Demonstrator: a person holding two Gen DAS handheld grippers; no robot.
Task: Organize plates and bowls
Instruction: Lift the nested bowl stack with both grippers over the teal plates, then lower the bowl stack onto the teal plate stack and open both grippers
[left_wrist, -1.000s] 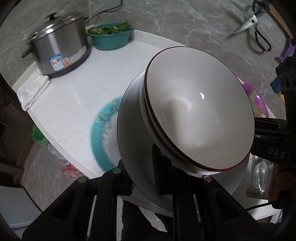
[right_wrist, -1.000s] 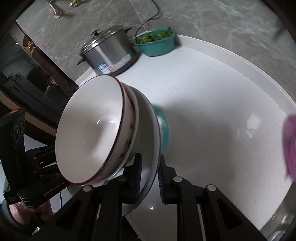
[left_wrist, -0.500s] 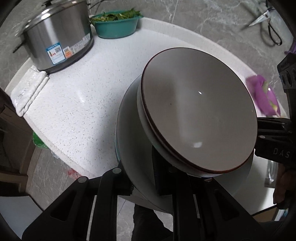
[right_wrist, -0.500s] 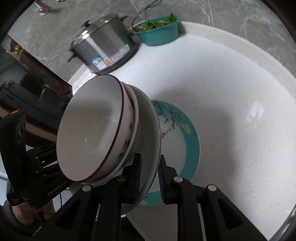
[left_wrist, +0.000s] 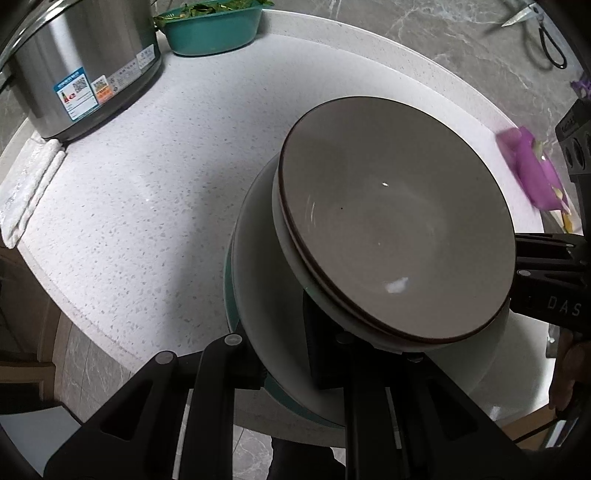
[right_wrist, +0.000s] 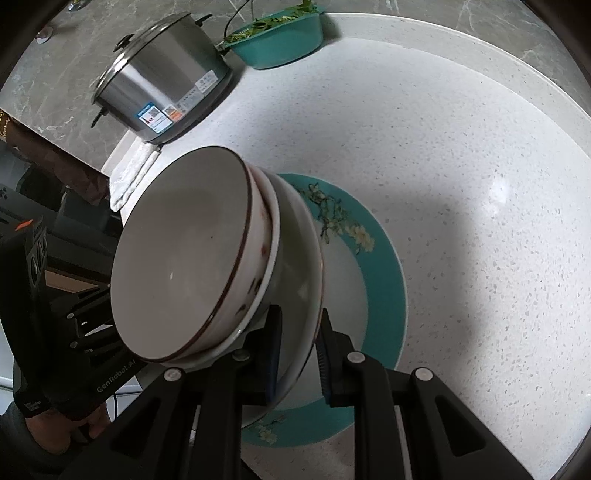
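Both grippers hold one stack: two nested white bowls with brown rims (left_wrist: 399, 236) sitting in a larger white plate (left_wrist: 266, 280). My left gripper (left_wrist: 280, 354) is shut on the plate's near rim. My right gripper (right_wrist: 299, 343) is shut on the plate (right_wrist: 303, 266) from the opposite side, bowls (right_wrist: 184, 258) tilted toward the left. A teal-rimmed flowered plate (right_wrist: 384, 280) lies on the white counter right beneath the stack; only its edge (left_wrist: 231, 306) shows in the left wrist view.
A steel pot (right_wrist: 162, 85) and a teal basin of greens (right_wrist: 284, 37) stand at the counter's far side. A folded white cloth (left_wrist: 29, 184) lies by the pot. A purple item (left_wrist: 535, 173) sits at the right edge. The counter edge (left_wrist: 110, 332) is close.
The stack has moved over the counter and lower, so it now hangs right above the teal plate. The pot and basin look closer. Both grips are unchanged.
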